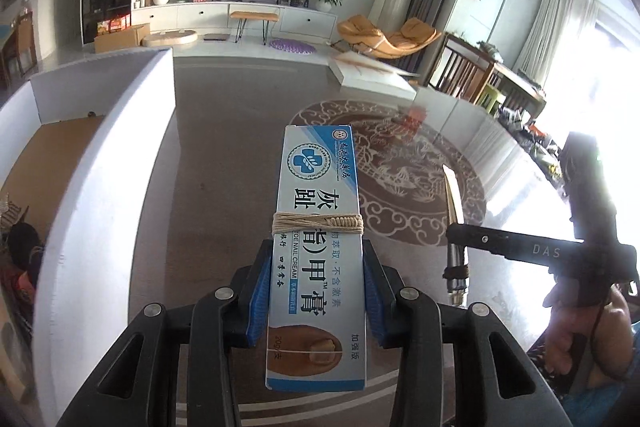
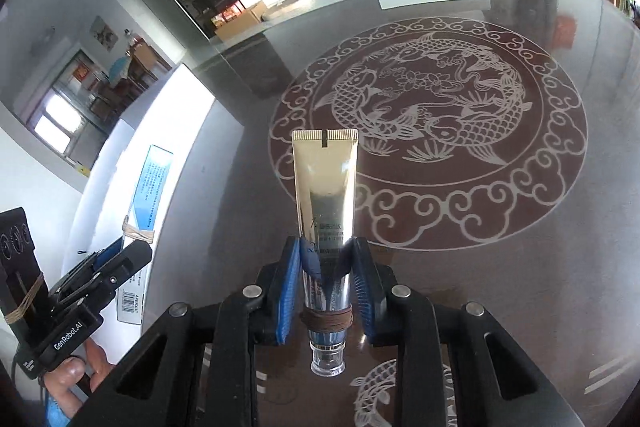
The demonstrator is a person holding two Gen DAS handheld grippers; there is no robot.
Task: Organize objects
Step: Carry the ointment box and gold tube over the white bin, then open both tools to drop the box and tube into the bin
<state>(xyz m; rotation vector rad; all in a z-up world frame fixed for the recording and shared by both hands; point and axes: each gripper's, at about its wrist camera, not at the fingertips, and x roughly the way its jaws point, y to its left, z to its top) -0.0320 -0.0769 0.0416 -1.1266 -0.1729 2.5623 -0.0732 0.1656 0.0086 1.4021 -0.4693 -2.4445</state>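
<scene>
Both tongs are loaded: the left gripper has its blue pads pinched against the long sides of a cream box, and the right gripper is closed on a gold tube, cap toward the camera, crimped end pointing far. Both things hang above the glass table, clear of it. A white bin stands just left of the box, its brown floor showing, with some dark clutter at its near end that I can't make out.

To my eye the bin is where these go. The box should swing left over the wall before it drops, kept level so its far end doesn't catch the rim. The tube is slick and squeezed near its cap, so I'd keep it from tilting.

Count: 2 grippers, 1 box, 1 tube, 1 bin, 1 table. String is wound around the box and the tube, 1 binding each.
</scene>
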